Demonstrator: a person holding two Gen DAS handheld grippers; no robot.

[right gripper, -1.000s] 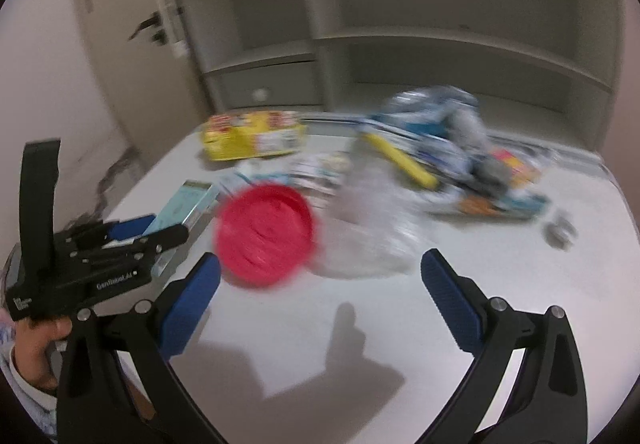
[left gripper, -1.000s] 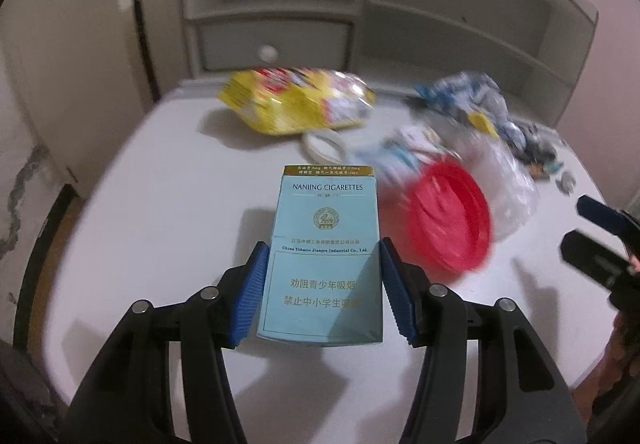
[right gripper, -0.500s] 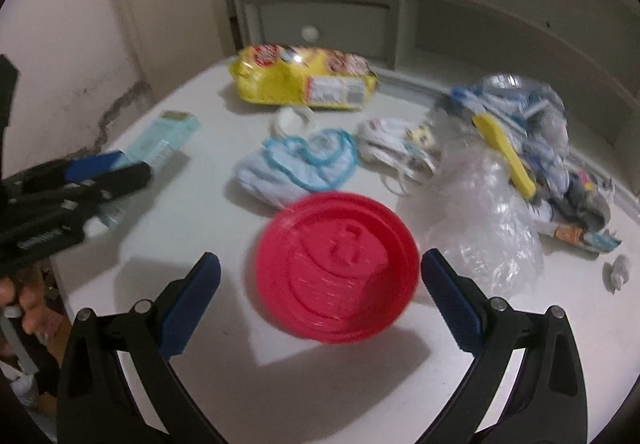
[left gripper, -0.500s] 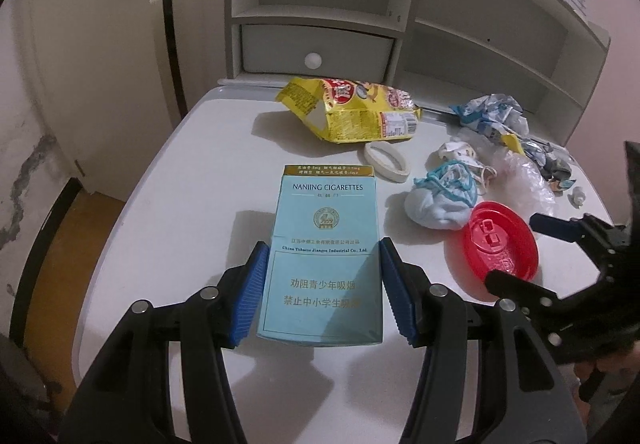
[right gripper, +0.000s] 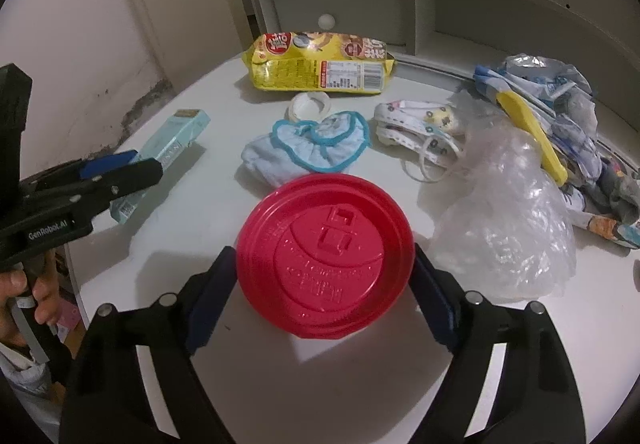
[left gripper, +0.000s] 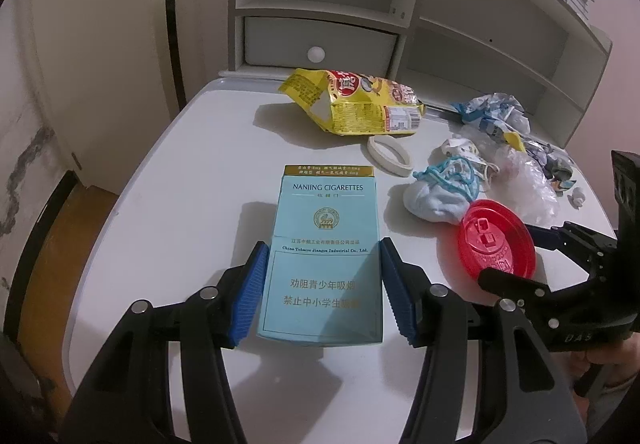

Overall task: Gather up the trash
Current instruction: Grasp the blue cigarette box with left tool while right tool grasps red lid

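Observation:
My left gripper (left gripper: 322, 294) is shut on a light blue cigarette box (left gripper: 326, 244), its blue pads pressed on both long sides; it shows from the side in the right wrist view (right gripper: 168, 152). My right gripper (right gripper: 322, 286) has closed on a red plastic lid (right gripper: 324, 256), its fingers touching the rim on both sides; the lid also shows in the left wrist view (left gripper: 496, 242). Both are low over the white table (left gripper: 180, 180).
A yellow snack bag (right gripper: 320, 62), a white tape ring (right gripper: 310, 104), a blue-trimmed cloth (right gripper: 312, 148), a patterned mask (right gripper: 420, 124), a clear plastic bag (right gripper: 508, 224) and crumpled wrappers (right gripper: 560, 104) lie on the table. White shelves (left gripper: 400, 24) stand behind.
My right gripper moved in around the red lid and its fingers closed from wide open onto the rim. My left gripper kept holding the cigarette box and pulled back a little.

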